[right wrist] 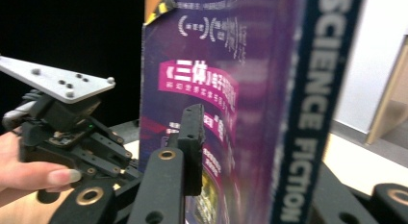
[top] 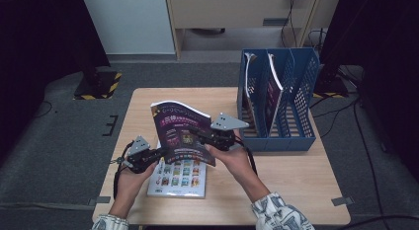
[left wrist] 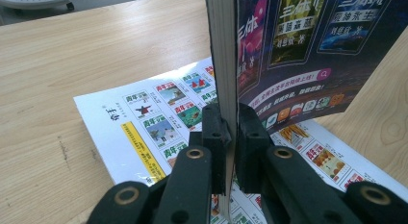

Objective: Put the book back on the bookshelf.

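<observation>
- Blue file rack (top: 276,99) at the worktop's (top: 306,175) far right: two slots already hold magazines, the rightmost slot looks free.
- Purple magazine (top: 182,131) held upright above the worktop, between both tools; not yet in the rack, so carrying and slotting remain.
- White magazine (top: 180,178) lies flat beneath it, untouched; likely next in line.
- Left tool (left wrist: 230,137) clamped on the purple magazine's lower edge.
- Right tool (top: 217,136) straddles the spine; near pad (right wrist: 192,142) looks just off the cover, so jaws are apart.
</observation>
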The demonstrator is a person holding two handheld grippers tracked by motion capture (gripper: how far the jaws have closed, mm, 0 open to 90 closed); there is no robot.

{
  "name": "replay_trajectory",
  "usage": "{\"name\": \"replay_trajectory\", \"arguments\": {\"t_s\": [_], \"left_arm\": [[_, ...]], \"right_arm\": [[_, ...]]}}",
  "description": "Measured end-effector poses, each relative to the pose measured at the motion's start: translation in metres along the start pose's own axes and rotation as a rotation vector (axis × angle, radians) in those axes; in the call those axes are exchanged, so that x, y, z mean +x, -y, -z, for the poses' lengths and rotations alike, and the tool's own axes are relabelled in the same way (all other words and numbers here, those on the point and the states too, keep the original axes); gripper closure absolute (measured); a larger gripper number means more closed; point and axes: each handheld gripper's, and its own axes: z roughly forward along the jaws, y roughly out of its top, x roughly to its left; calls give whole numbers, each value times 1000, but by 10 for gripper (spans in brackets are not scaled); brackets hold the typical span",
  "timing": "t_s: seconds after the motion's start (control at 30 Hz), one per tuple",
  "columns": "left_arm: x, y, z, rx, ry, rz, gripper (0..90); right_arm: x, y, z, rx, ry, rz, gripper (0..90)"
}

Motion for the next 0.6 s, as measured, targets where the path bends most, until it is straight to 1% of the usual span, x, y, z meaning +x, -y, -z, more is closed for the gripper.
{"name": "replay_trajectory", "arguments": {"t_s": [0.1,0.17,0.27,0.33,0.4,0.47,0.53,0.6], "left_arm": [[1,1,0,-4,7,1,844],[0,1,0,-4,8,-1,843],[0,1,1,-5,9,0,843],[0,2,1,-8,10,4,842],[1,2,1,-10,12,7,840],[1,2,0,-12,14,8,838],[1,3,0,-16,16,11,837],[1,3,0,-17,17,16,835]], "right_arm": [[0,1,-3,3,-25,1,693],[0,2,-5,8,-34,-1,691],[2,5,-9,16,-42,11,707],[3,5,-8,11,-32,12,728],[3,4,-7,2,-27,14,776],[1,4,-5,-16,-23,0,820],[1,4,-4,-17,-13,18,828],[1,5,-5,-23,-16,14,831]]}}
